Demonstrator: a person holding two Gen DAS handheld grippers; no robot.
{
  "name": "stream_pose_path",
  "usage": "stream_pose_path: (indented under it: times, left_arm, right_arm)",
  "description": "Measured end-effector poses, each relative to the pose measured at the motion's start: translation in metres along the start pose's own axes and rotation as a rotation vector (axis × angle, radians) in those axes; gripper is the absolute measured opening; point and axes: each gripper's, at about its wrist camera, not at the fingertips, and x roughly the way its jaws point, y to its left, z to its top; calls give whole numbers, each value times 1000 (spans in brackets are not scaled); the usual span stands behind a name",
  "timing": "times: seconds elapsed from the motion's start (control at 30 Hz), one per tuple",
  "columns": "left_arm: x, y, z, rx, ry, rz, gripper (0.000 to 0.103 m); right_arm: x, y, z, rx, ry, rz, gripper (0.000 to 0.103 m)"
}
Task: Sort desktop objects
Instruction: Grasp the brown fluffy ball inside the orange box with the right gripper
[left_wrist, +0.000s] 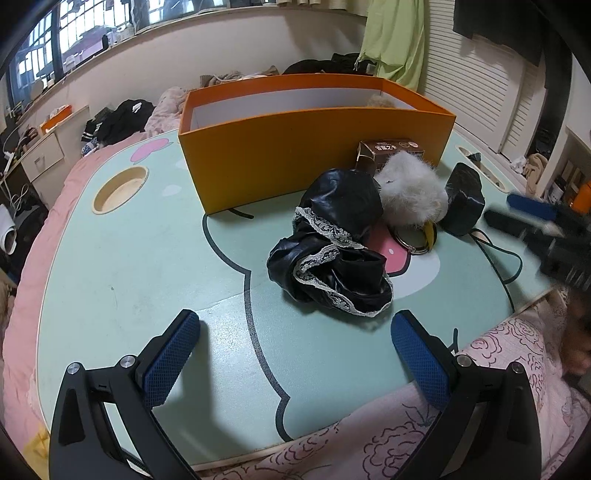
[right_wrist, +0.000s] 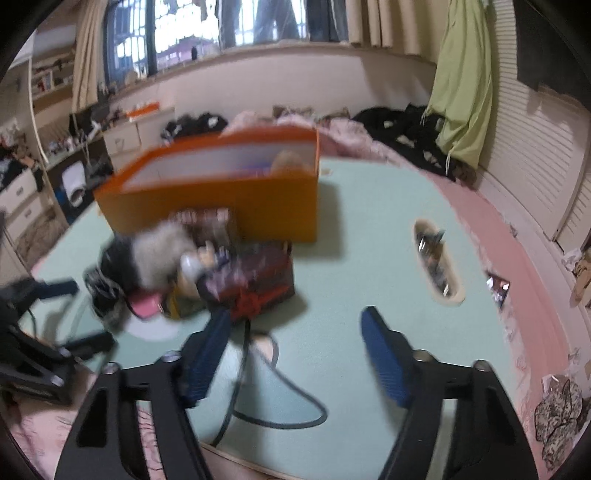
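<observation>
Left gripper (left_wrist: 295, 332) jaws are held wide open, empty, over the mint-green tabletop (left_wrist: 147, 258); right gripper (right_wrist: 295, 332) jaws are parted, nothing gripped.

right gripper (right_wrist: 295, 328) hangs parted, empty, near orange box (right_wrist: 221, 206).

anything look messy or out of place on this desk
Yes: a crumpled black lace-trimmed garment lies heaped on the mint-green table, jumbled with a white fluffy pom-pom, a small brown carton and a black wrapped block, all outside the open orange box.
</observation>
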Motion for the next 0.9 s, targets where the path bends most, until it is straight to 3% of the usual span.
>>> stream_pose_path:
  times: [0.2,0.27,0.33,0.47,0.73,0.9]
  left_arm:
    - [0,0,0,3,-1,-2,103]
    - [0,0,0,3,0,-2,103]
    - [-1,0,0,3,0,-3,103]
    - [-1,0,0,4,-1,-3,103]
    - [-1,-1,0,6,-3,-6,103]
    - [-1,-1,1,10,-3,-8,103]
  right_arm:
    - [-26,-18,72,2,-58,43,44]
    - [-16,-18,99,-23,-11,70,39]
    - [11,-12,128,-85,101,102,37]
    - [58,1,156,-147,259,140,32]
    - [113,40,158,-310,338,-18,32]
    - [148,45,152,-394,385,-131,21]
